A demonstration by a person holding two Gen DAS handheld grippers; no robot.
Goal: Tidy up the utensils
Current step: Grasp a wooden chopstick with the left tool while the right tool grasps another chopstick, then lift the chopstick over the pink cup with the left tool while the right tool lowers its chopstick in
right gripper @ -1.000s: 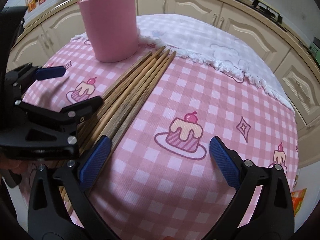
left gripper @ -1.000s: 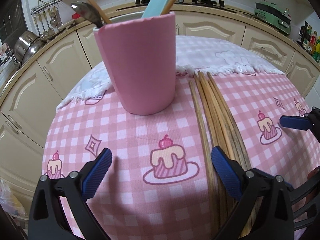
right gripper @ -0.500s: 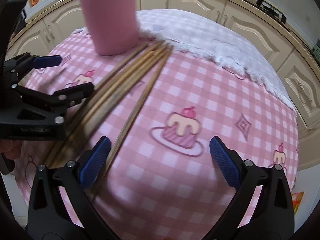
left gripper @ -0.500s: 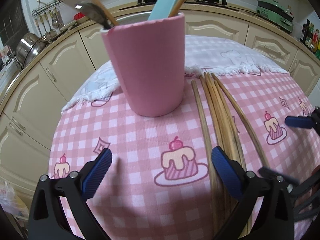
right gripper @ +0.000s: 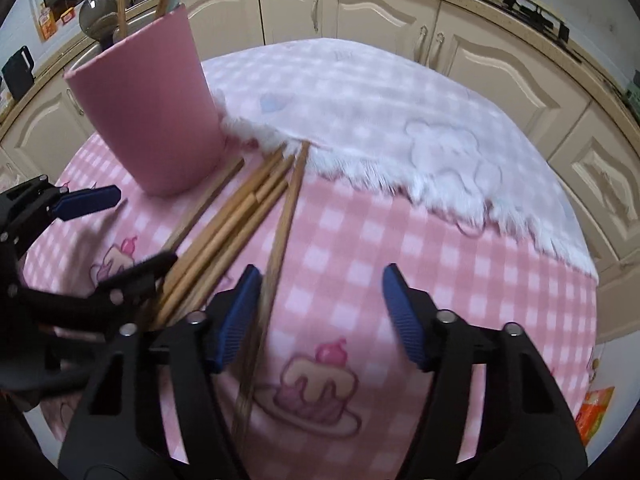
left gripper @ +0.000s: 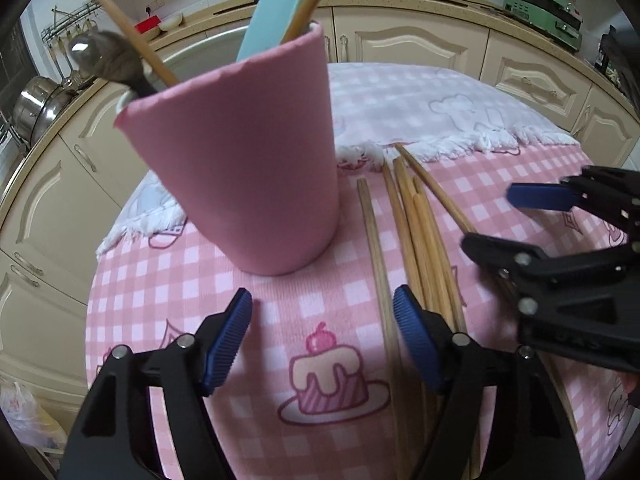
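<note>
Several wooden chopsticks (left gripper: 420, 240) are lying fanned on the pink checked tablecloth (left gripper: 320, 312), their far tips reaching the fringed edge of a white towel (right gripper: 400, 120), just beside a pink cup (left gripper: 248, 168) that is holding a spoon (left gripper: 108, 56), a pale blue utensil (left gripper: 272, 12) and more sticks. The left gripper (left gripper: 322, 338) is hovering with its jaws partly apart after just closing in, nothing clamped, one chopstick running between them. The right gripper (right gripper: 322, 312) is likewise narrowing, jaws still apart, one blurred chopstick (right gripper: 280, 232) lying against its left pad, not pinched.
</note>
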